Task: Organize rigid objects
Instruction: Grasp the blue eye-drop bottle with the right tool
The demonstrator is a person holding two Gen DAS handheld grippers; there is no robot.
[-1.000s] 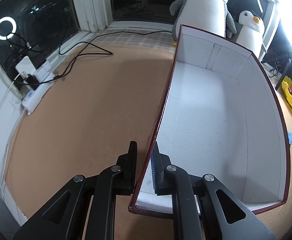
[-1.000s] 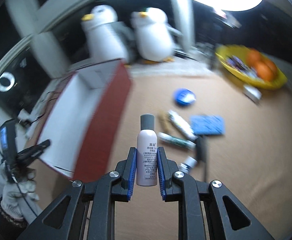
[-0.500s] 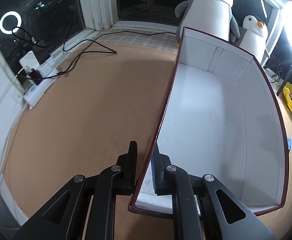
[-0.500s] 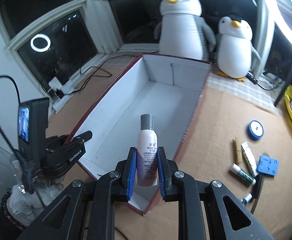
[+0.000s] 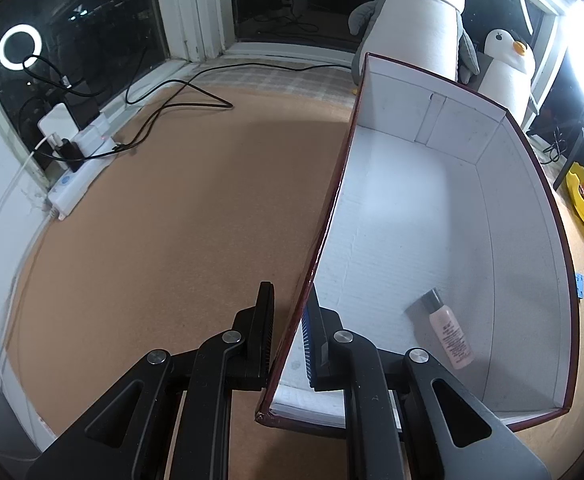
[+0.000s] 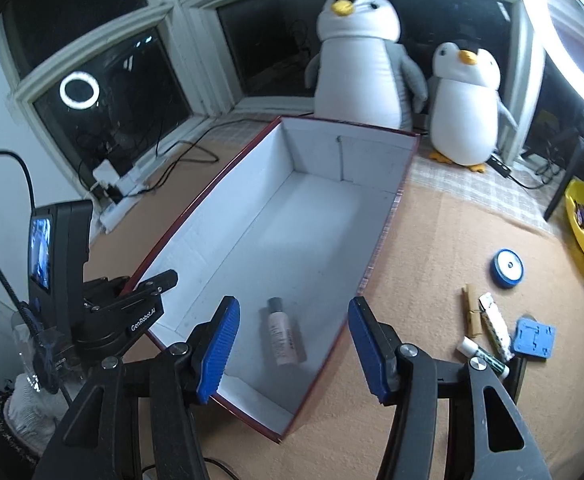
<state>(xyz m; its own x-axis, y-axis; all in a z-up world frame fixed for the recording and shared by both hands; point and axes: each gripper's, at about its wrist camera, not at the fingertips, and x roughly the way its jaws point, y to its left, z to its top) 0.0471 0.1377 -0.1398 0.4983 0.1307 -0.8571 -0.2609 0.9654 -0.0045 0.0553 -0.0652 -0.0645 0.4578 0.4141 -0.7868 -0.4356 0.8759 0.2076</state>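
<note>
Inside the box, near its front end: a bottle lying flat on the floor of the box, cap toward the far end. Behind the box, at the bench's far edge: two plush penguins, side by side. Right of the box, on the bench: a round tin, with a clothespin, tube and flat square piece nearer the front edge. At the right edge: a fruit bowl.

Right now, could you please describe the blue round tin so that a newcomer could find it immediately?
Start at the big white-lined box and look at the brown mat to its right. Beyond the cluster with the clothespin and blue square piece lies the tin, alone: the only round, disc-shaped item.
</note>
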